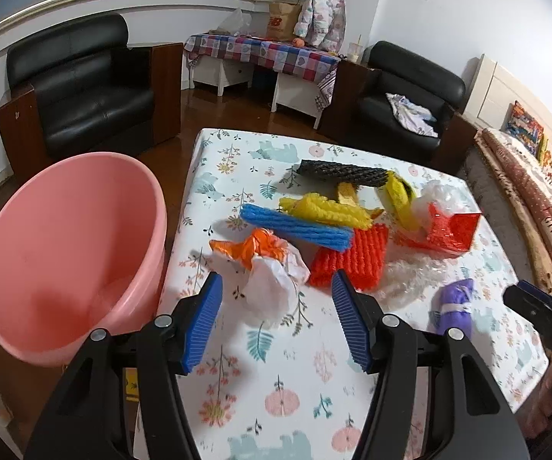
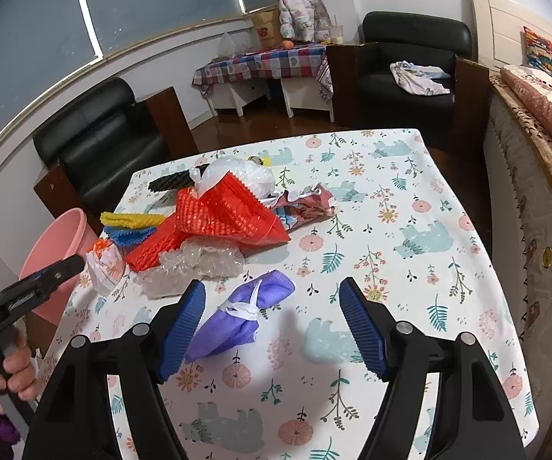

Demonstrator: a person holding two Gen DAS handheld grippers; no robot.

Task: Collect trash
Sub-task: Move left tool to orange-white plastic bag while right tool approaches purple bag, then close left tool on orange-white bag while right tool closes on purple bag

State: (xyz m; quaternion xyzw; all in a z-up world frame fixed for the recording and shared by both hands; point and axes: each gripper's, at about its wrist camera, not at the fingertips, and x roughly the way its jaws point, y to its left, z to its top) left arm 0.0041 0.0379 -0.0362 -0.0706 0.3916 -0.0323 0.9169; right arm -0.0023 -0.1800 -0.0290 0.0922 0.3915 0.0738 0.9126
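Left hand-held gripper (image 1: 276,291) stands open above the bench (image 1: 295,383) with its flower-printed cloth, blue pads either side of a crumpled white and orange plastic bag (image 1: 264,268). Behind lie a blue foam net sleeve (image 1: 295,226), a yellow foam net (image 1: 325,207) and a red foam net (image 1: 352,260). A pink plastic tub (image 1: 69,253) stands just beside the bench's left edge.

Right hand-held gripper (image 2: 272,306), also open, flanks a purple cloth bundle tied with white string (image 2: 245,314), its left pad just beside the bundle. Clear bubble wrap (image 2: 191,264) lies near it.

bare: table (image 2: 410,268) right half | blocked: trash pile (image 2: 214,222) left-centre | basin (image 1: 65,253) beside table
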